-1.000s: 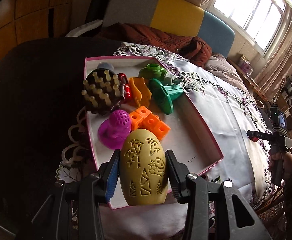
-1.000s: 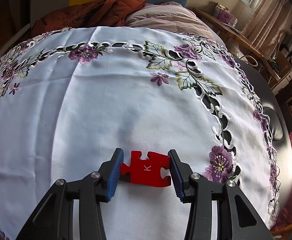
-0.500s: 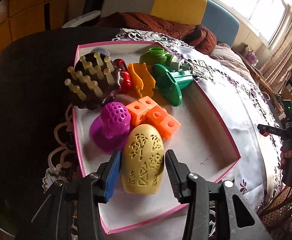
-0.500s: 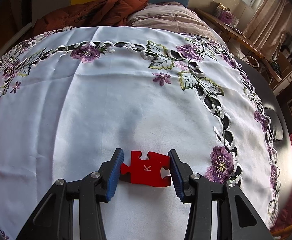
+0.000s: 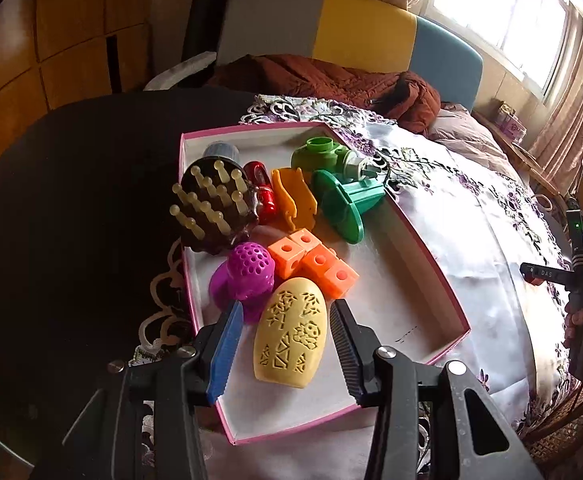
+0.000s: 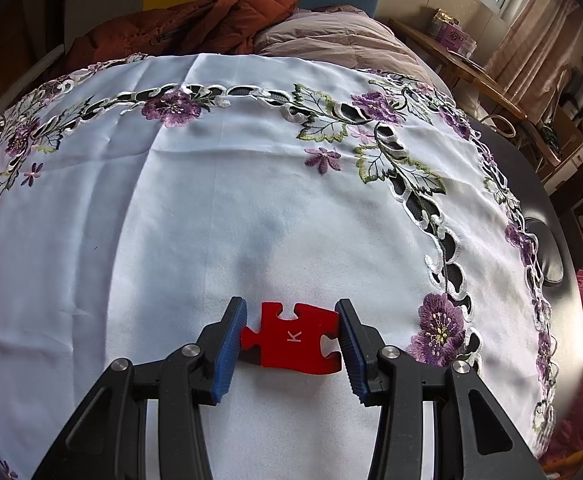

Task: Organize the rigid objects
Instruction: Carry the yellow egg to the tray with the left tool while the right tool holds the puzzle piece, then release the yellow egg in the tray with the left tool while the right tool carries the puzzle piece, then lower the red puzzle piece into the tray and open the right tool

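Surface: white tablecloth (image 6: 219,216) with purple embroidered flowers, filling the frame centre.
Box: pink-rimmed tray (image 5: 447,286), mid-frame, holding toys.
Left gripper (image 5: 287,344): jaws apart, clear of the yellow egg (image 5: 291,338) lying between them in the tray.
Right gripper (image 6: 291,334): clamped on red puzzle piece (image 6: 291,338), lower centre.
Room: window (image 5: 503,12) upper right; brown jacket (image 5: 331,82) behind.
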`<action>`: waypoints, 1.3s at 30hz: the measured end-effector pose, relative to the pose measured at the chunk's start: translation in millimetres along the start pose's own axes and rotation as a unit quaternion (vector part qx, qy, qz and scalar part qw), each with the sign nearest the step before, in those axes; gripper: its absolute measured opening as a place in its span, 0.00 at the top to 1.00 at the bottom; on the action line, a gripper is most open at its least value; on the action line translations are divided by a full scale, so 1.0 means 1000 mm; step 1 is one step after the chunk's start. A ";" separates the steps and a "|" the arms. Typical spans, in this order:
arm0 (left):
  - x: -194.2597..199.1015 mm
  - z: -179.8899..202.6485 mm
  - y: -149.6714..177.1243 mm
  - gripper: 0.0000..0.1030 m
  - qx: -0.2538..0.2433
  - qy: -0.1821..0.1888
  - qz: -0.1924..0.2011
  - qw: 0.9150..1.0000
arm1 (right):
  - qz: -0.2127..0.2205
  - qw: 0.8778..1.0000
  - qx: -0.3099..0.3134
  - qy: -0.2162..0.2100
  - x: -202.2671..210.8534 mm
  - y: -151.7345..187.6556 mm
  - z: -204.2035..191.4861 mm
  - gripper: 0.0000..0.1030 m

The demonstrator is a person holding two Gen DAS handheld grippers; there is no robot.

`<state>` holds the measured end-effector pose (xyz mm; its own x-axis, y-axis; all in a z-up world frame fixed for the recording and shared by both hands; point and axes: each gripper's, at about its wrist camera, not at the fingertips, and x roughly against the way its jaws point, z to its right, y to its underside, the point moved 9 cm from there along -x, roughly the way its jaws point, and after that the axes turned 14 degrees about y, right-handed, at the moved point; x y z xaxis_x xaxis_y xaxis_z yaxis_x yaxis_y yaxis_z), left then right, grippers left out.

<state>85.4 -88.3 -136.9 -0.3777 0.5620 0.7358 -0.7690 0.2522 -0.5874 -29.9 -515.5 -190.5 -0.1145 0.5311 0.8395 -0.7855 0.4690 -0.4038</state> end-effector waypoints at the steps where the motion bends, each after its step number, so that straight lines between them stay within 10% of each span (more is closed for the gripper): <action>1: 0.003 0.000 -0.001 0.56 -0.002 -0.004 0.003 1.000 | 0.000 1.000 -0.001 -0.001 0.000 0.000 0.000 0.55; 27: 0.026 -0.023 0.004 0.56 0.045 -0.022 0.025 0.998 | 0.056 0.990 0.053 -0.122 0.066 -0.001 -0.066 0.55; 39: 0.033 -0.035 0.006 0.56 0.063 -0.018 0.034 0.997 | 0.173 0.924 0.178 -0.292 0.223 0.005 -0.217 0.55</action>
<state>86.5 -40.5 -128.2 -0.4477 0.5455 0.7085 -0.7988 0.1121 -0.5911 72.5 -241.7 -84.5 -0.6229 0.0853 0.7776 -0.7788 0.0255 -0.6267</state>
